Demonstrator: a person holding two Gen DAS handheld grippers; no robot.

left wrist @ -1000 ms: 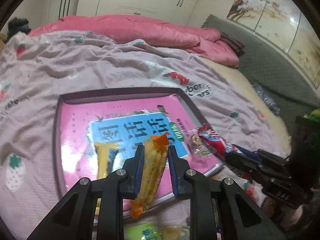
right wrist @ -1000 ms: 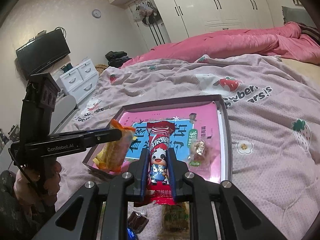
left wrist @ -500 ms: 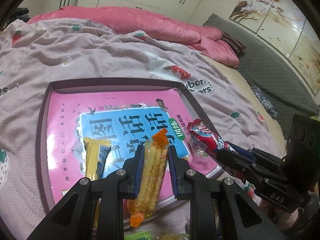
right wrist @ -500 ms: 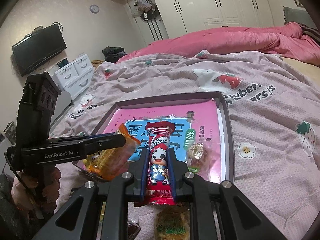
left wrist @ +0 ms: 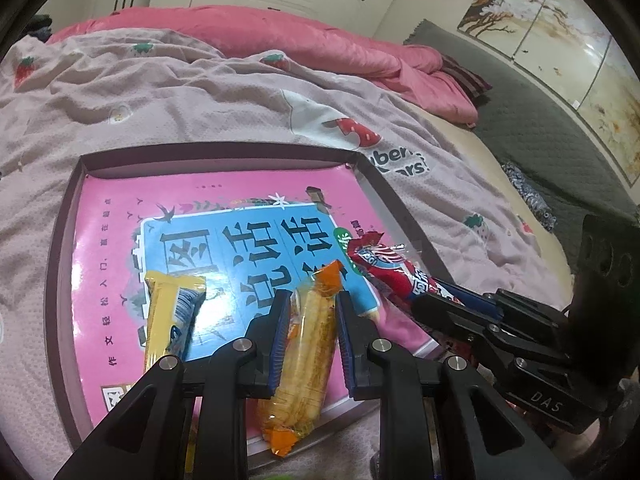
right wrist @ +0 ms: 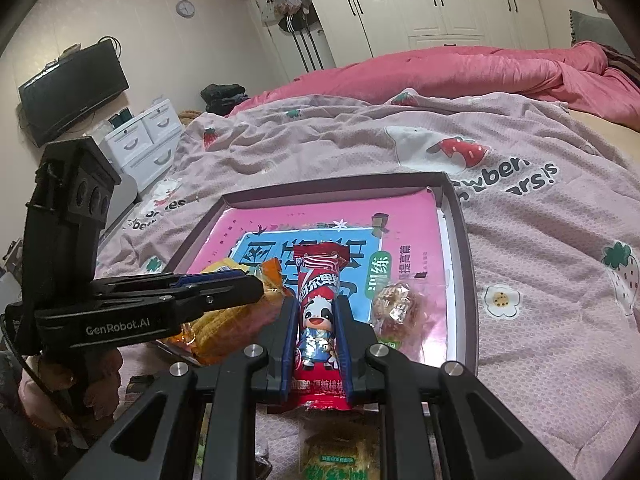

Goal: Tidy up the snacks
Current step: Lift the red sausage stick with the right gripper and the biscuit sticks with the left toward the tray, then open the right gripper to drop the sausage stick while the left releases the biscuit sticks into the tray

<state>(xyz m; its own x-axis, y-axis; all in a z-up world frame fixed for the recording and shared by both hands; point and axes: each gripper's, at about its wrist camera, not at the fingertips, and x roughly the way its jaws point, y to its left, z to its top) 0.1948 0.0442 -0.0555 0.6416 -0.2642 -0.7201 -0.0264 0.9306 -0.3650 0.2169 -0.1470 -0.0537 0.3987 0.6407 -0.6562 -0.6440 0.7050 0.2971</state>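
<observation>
A dark shallow tray [left wrist: 60, 240] [right wrist: 464, 240] with a pink and blue book cover inside lies on the bed. My left gripper [left wrist: 310, 308] is shut on a clear orange-ended snack pack [left wrist: 308, 344] held over the tray's near edge. A yellow wrapped bar [left wrist: 168, 316] lies in the tray just left of it. My right gripper [right wrist: 318, 320] is shut on a red candy packet with a cartoon cow [right wrist: 320, 312], held above the tray's near side. A clear-wrapped sweet [right wrist: 400, 304] rests in the tray to the right of the red packet.
A pink strawberry-print blanket [left wrist: 180, 92] covers the bed around the tray, with a pink quilt [right wrist: 460, 72] bunched behind. More snack packs [right wrist: 340, 456] lie on the blanket below my right gripper. A hand [right wrist: 60, 396] holds the left gripper's handle.
Both grippers have sunk closer to the tray with their snacks still clamped. The tray looks larger in both views, and the yellow bar stays where it lay.
</observation>
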